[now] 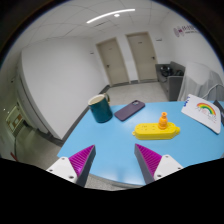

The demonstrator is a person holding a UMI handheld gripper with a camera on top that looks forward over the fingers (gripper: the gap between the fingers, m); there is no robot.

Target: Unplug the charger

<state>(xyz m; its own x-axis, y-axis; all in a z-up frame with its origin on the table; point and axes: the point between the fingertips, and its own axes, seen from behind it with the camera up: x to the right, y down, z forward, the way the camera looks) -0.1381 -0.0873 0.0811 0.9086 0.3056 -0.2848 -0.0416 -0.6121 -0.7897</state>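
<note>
One gripper (113, 163), seen fwd along its fingers; jaws apart, nothing between them, pink pads facing inward. Blue table (110, 140) lies just ahead, w/ four items on it: teal mug (100, 108), dark phone (129, 110) flat beside it, yellow toy boat (160, 126) nearer the fingers, and a card w/ rainbow drawing (203, 111) at the far side. No charger, cable or socket can be made out; phone is the likeliest place for a plug, but none shows.

Step in hand (judged): locate the charger. Approach the phone low and slow, look along its edges for a cable, keep jaws wide, pass clear of mug and boat. Grip the plug body, not the cord; pull straight out.

Writing: wall sign (186, 30) beyond the doors (127, 58), illegible. No brands readable.
</note>
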